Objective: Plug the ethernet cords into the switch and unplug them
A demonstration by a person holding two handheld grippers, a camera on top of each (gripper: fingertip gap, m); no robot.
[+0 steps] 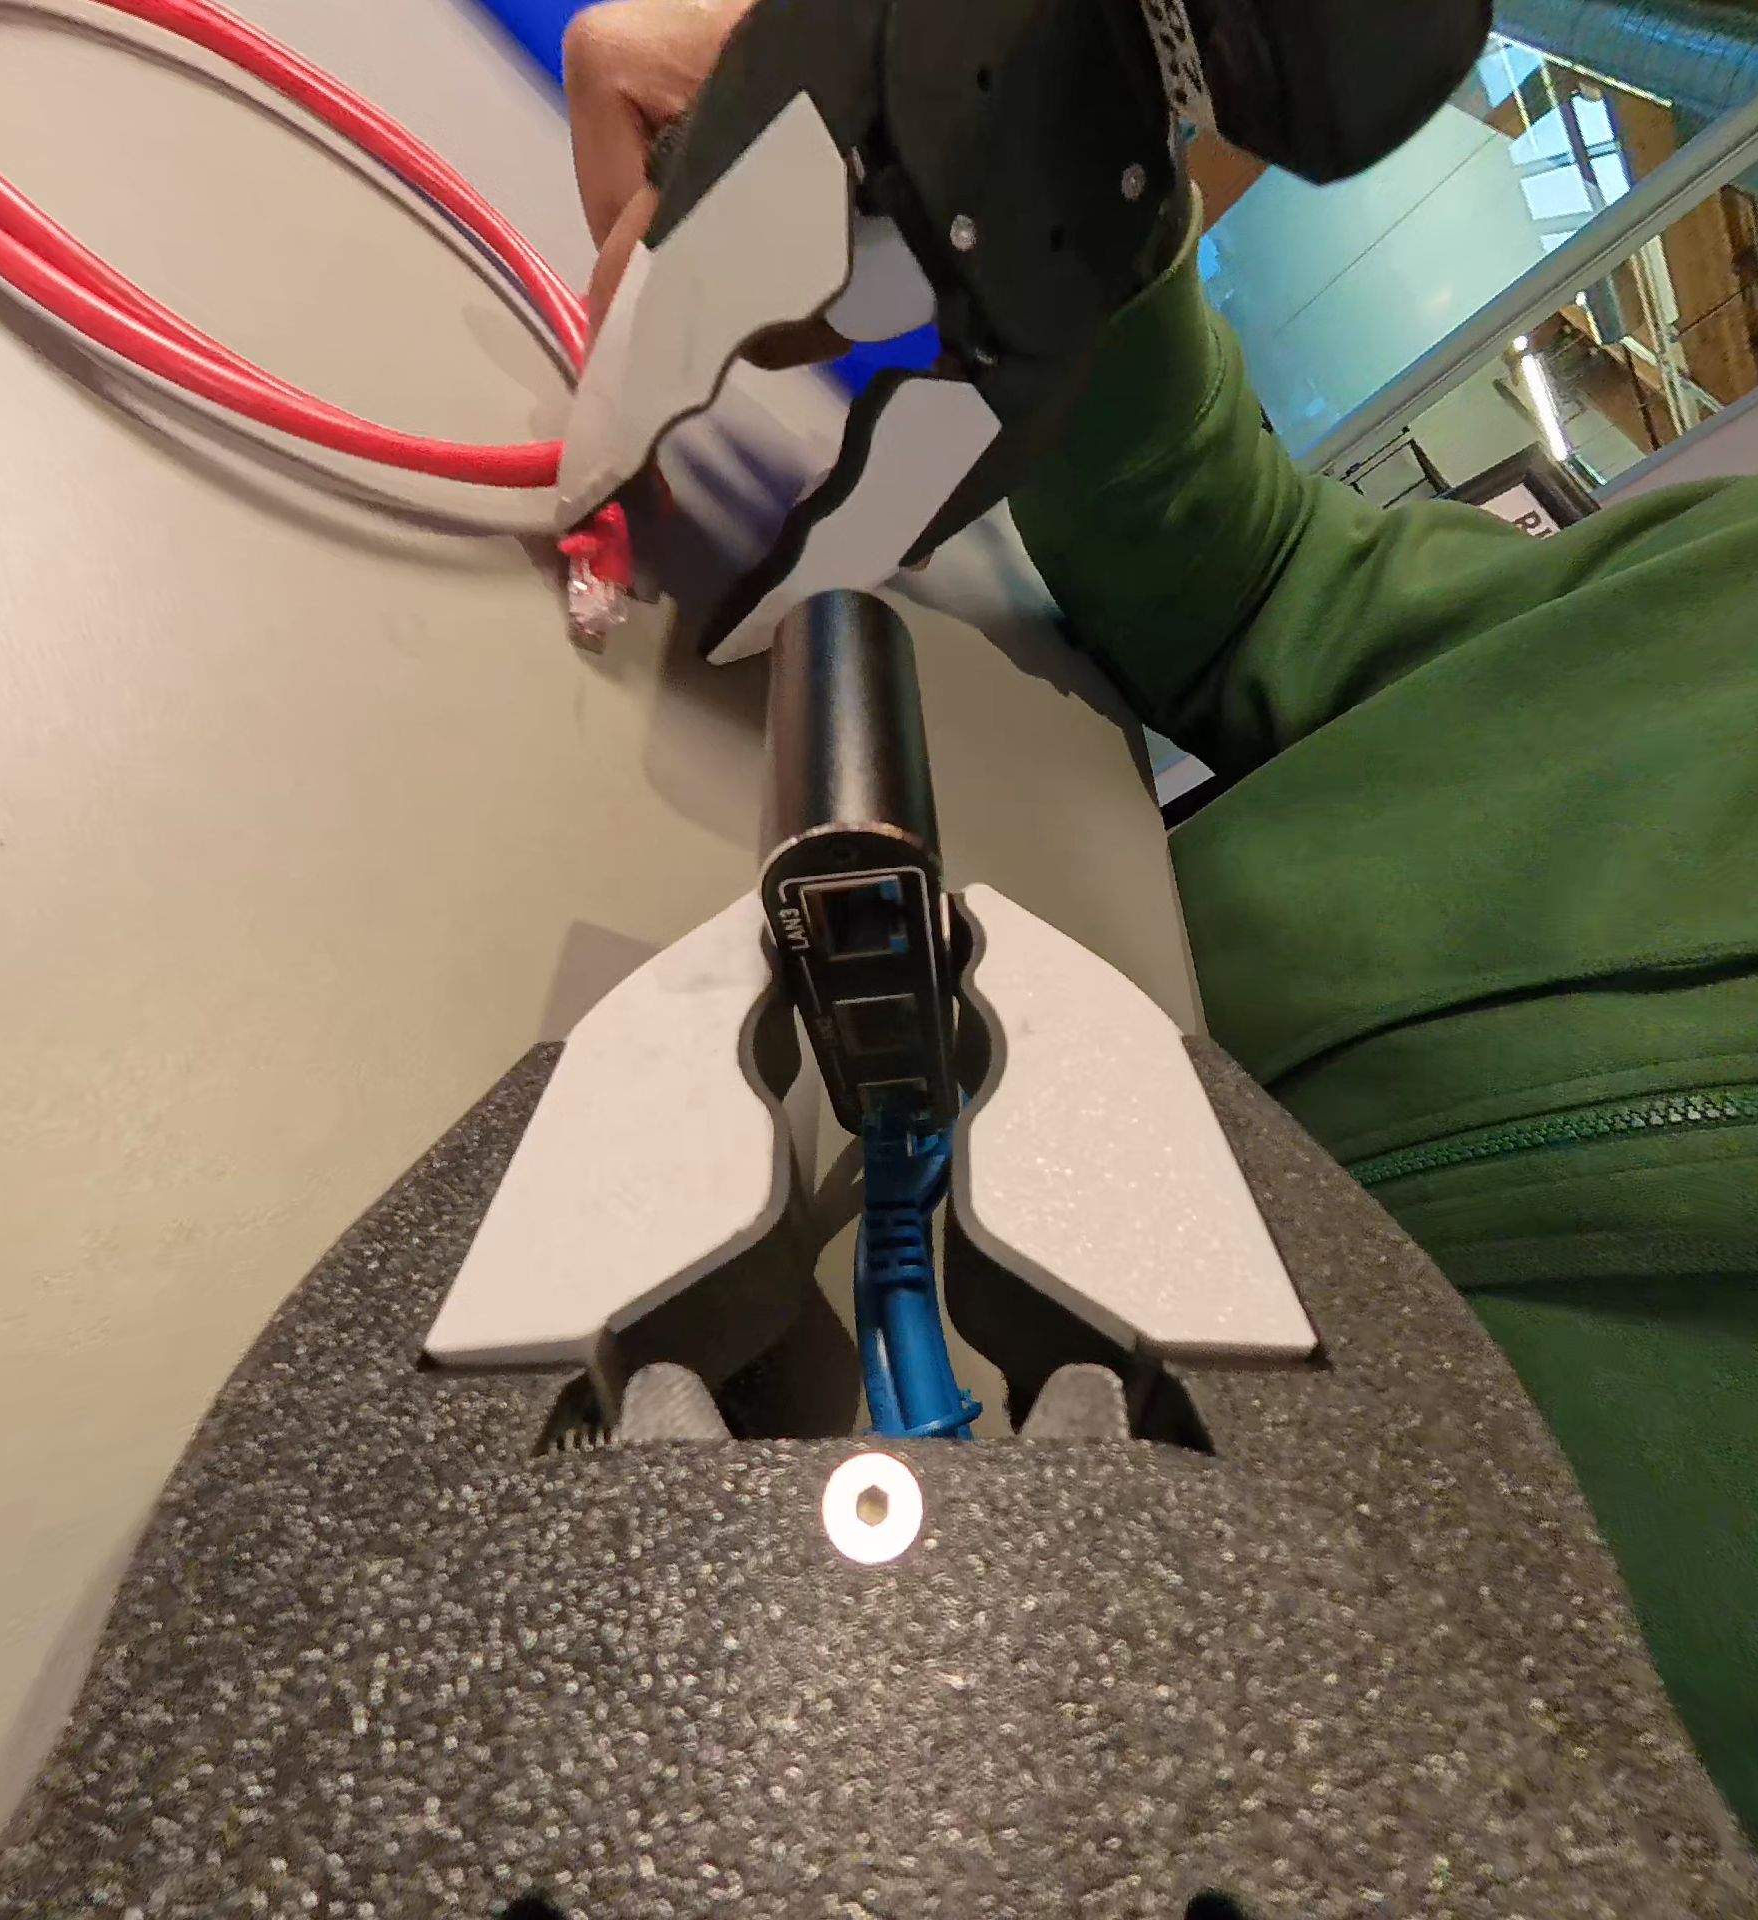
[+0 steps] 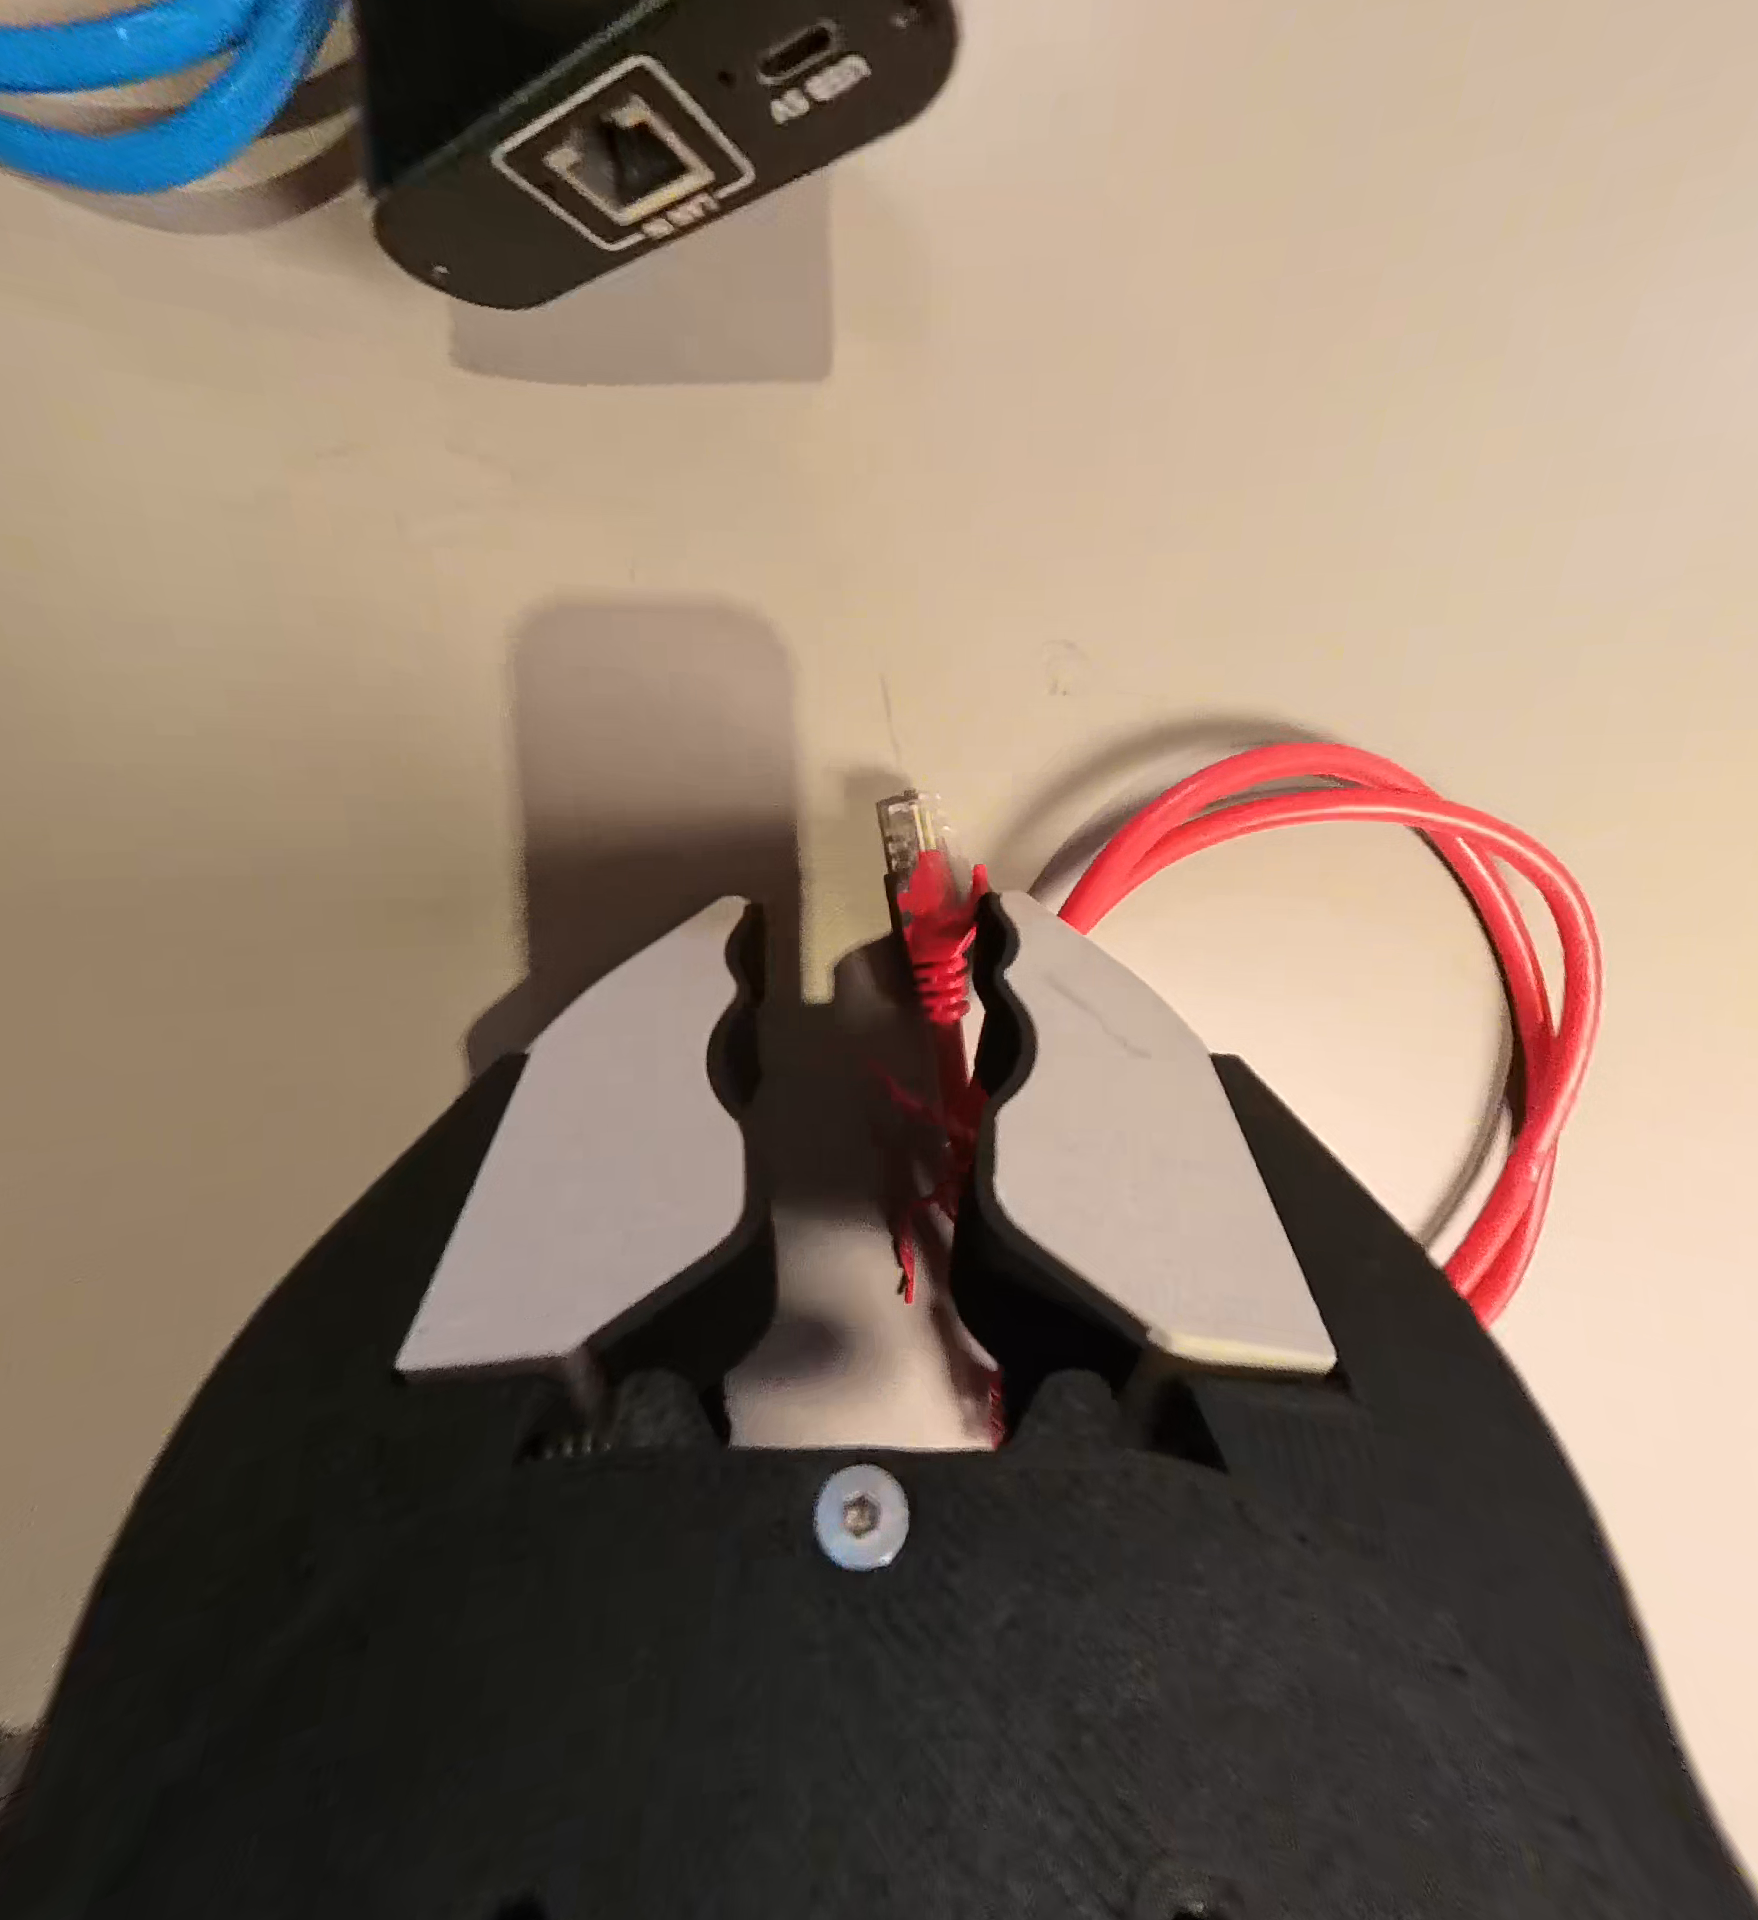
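The left hand-held gripper [image 1: 862,1013] has a grainy black plastic body, two pale grey wedge-shaped fingers [image 1: 683,1132] with wavy black inner edges, and one silver hex screw [image 1: 872,1507]. The right hand-held gripper [image 2: 870,940] matches it. The person wears a green zipped fleece jacket [image 1: 1540,935].

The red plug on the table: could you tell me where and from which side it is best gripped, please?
Grip the ribbed red boot behind the clear tip, coming from the cable end with the tongs astride it. The plug lies flat, tip towards the switch, so the tip stays free.
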